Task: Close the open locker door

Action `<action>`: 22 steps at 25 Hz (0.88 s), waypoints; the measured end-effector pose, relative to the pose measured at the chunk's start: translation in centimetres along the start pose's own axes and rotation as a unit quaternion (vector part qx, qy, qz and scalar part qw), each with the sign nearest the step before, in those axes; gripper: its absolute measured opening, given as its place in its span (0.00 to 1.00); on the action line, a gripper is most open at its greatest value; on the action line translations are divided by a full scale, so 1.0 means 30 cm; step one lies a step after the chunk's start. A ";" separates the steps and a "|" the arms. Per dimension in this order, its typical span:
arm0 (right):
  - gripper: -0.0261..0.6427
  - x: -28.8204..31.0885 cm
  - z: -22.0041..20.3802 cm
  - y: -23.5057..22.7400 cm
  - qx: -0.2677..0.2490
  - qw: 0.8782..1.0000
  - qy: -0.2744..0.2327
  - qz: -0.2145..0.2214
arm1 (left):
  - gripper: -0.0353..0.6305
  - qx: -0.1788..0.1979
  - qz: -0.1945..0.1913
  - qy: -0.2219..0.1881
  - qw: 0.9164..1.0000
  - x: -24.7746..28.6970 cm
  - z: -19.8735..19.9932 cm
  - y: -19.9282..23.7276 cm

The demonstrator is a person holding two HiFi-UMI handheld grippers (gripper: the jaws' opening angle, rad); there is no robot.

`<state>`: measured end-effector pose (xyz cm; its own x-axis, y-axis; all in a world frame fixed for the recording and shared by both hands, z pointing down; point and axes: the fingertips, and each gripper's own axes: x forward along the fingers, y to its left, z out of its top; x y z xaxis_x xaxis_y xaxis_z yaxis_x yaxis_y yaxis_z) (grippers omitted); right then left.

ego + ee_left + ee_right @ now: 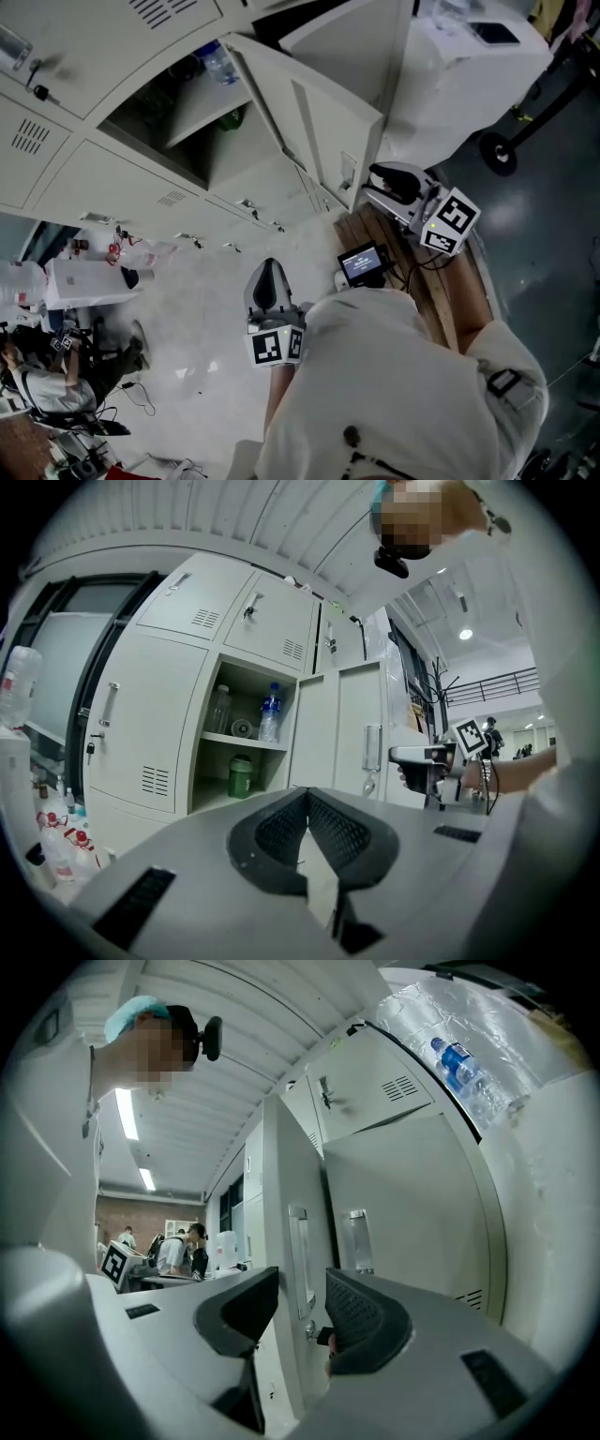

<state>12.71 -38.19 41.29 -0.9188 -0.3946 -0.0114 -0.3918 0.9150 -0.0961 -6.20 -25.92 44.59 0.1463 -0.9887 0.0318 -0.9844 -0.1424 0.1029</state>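
Along the locker bank (112,75), the locker door (319,122) stands swung out from its open compartment. Your right gripper (300,1312) has its jaws wide apart, with the door's handle edge between them. Your left gripper (307,803) is held back from the lockers, jaws together and empty.

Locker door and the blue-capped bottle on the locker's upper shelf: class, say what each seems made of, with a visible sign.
Locker door: probably painted sheet metal, pale and matte; thin folded edge. The blue-capped bottle: likely clear plastic; see-through body, label wrap.
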 end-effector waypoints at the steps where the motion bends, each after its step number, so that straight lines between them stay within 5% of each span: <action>1: 0.28 0.006 0.000 0.009 0.000 1.000 0.000 0.008 | 0.06 0.000 0.003 0.000 1.000 -0.002 -0.002 0.004; 22: 0.28 0.196 -0.022 0.249 0.006 0.984 0.011 0.176 | 0.06 0.003 0.042 0.005 0.999 -0.039 -0.020 0.063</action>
<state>4.34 -33.62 41.17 -0.9984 -0.0509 -0.0236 -0.0483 0.9936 -0.1020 -8.18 -25.01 45.35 0.0635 -0.9967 0.0501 -0.9939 -0.0586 0.0939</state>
